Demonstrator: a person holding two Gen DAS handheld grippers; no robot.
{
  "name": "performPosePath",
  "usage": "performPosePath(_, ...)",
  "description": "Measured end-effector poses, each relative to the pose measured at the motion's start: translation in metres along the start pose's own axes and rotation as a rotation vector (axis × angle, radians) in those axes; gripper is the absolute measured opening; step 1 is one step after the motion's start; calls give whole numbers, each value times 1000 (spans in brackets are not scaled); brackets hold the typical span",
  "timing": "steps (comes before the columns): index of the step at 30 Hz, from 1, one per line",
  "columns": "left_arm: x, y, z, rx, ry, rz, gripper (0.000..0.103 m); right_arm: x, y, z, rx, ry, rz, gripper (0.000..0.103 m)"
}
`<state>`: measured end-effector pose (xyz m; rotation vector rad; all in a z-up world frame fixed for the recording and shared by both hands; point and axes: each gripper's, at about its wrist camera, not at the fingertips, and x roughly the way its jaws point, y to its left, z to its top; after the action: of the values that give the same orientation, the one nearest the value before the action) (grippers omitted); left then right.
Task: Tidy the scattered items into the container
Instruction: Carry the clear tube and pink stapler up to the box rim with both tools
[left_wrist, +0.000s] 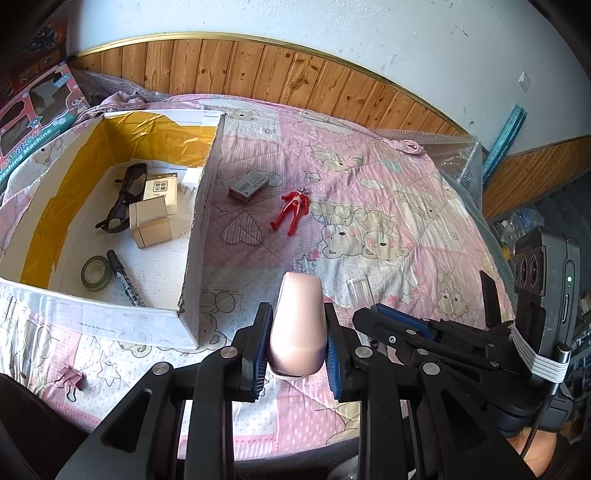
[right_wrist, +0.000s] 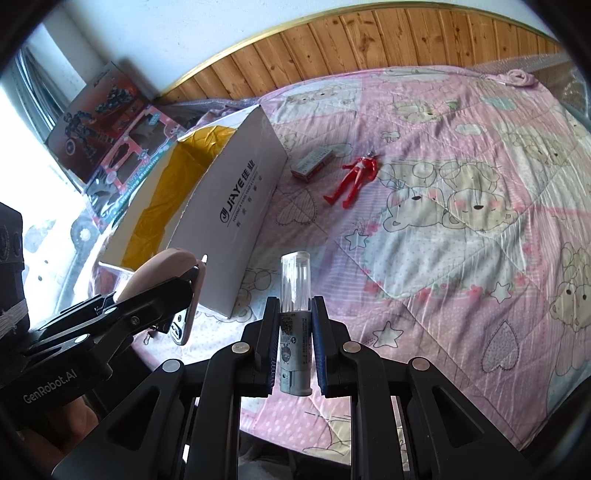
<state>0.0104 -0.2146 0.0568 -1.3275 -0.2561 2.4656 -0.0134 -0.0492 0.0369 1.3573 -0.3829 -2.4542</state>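
My left gripper (left_wrist: 297, 343) is shut on a pink phone case (left_wrist: 299, 317), held above the pink bear quilt just right of the box's near corner. An open white cardboard box (left_wrist: 199, 221) lined with yellow tape holds black sunglasses (left_wrist: 123, 199), a gold tin (left_wrist: 149, 221), a small carton (left_wrist: 162, 188), a tape roll (left_wrist: 96, 273) and a black marker (left_wrist: 125, 280). My right gripper (right_wrist: 294, 332) is shut on a grey tube with a clear cap (right_wrist: 294, 295). On the quilt lie a red toy figure (left_wrist: 293, 208), a small grey box (left_wrist: 248, 185) and a pink binder clip (left_wrist: 70, 380).
Toy cartons (left_wrist: 33, 122) stand left of the box by the wall. Wood panelling (left_wrist: 258, 70) runs behind the bed. Bubble wrap (left_wrist: 458, 155) bunches at the bed's far right. The right gripper's body (left_wrist: 424, 332) sits close beside my left one.
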Motion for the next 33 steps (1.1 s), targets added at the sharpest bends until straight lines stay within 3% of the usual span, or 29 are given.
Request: performPosePath(33, -43, 55, 24, -113, -100, -41, 27, -3, 82, 41, -155, -26, 81, 17)
